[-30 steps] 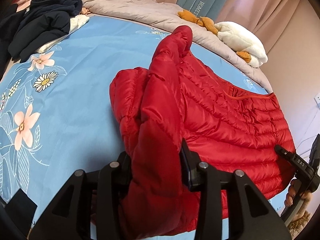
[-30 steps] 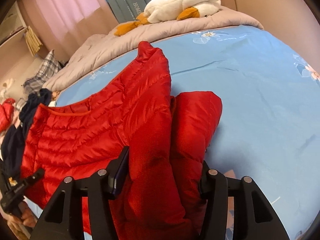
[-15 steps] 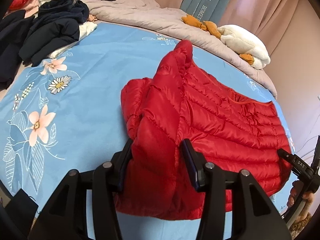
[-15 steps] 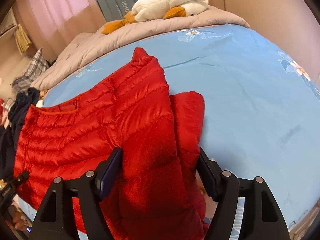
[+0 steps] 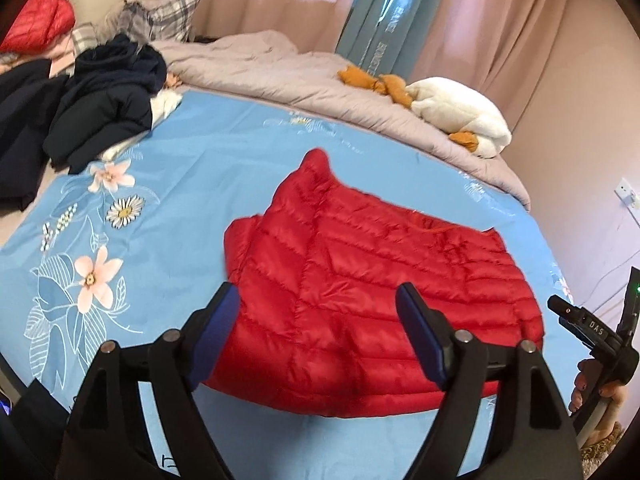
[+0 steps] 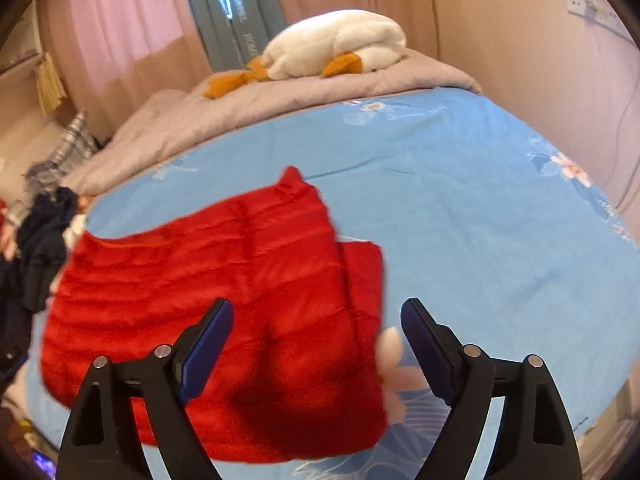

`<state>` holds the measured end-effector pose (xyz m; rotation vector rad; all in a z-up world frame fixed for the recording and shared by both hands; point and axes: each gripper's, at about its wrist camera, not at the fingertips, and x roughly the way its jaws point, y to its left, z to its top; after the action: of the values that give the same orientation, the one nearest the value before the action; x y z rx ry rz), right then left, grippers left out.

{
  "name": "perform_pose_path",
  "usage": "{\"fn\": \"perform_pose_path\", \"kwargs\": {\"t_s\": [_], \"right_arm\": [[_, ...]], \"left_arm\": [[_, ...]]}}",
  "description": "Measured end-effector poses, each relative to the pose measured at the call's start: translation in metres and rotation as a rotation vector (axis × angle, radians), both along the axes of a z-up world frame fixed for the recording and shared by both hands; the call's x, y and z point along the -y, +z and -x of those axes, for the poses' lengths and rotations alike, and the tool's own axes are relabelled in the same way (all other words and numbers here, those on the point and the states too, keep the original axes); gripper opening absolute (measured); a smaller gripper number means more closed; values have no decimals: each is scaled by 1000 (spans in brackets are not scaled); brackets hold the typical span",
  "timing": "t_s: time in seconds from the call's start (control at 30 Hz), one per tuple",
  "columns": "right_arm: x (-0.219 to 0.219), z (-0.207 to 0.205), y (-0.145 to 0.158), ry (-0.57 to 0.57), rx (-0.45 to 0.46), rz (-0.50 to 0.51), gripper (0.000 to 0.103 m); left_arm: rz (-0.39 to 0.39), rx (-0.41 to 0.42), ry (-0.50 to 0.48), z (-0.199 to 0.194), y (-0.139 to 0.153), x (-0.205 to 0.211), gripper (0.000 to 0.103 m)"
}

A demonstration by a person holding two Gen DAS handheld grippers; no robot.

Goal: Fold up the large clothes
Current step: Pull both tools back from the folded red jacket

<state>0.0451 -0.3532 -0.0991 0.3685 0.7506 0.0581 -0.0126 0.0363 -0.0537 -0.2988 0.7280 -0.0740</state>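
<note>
A red quilted puffer jacket (image 5: pixel 360 288) lies flat on the blue flowered bedsheet (image 5: pixel 168 208), its sleeves folded in over the body. My left gripper (image 5: pixel 320 328) hovers above the jacket's near edge; its jaws are opening and the pads touch nothing. In the right wrist view the same jacket (image 6: pixel 224 304) is blurred, spread left of centre. My right gripper (image 6: pixel 318 340) hangs over its right part, jaws opening, nothing pinched between them. The other gripper's black handle (image 5: pixel 600 336), held by a hand, shows at the right edge of the left wrist view.
Dark navy clothes (image 5: pixel 100 112) are piled at the bed's far left, with another red garment (image 5: pixel 40 20) behind them. A grey quilt (image 5: pixel 280 76) and a white plush duck (image 5: pixel 460 116) lie along the far side. Curtains and a pink wall stand beyond.
Both grippers let go of the red sleeve folds they pinched, opened wide, and rose back from the jacket. The jacket dropped flat onto the sheet.
</note>
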Motion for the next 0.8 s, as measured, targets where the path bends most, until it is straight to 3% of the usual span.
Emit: {"fn": "perform_pose_path", "kwargs": {"t_s": [0.27,0.53,0.67,0.8], "right_arm": [[-12,21,35,46,119,-29,90],[-29,39,52,139,196,-69,94],[-40,47,56,163,224,-54,102],[-50,56,56,168,237,-4,102]], "left_arm": [[-22,104,-34,21,32,15,102],[-23,166,-93,39,53,33,103],[-53,161,-105,43,54,42,103],[-71,140,-112,45,50,47,103]]}}
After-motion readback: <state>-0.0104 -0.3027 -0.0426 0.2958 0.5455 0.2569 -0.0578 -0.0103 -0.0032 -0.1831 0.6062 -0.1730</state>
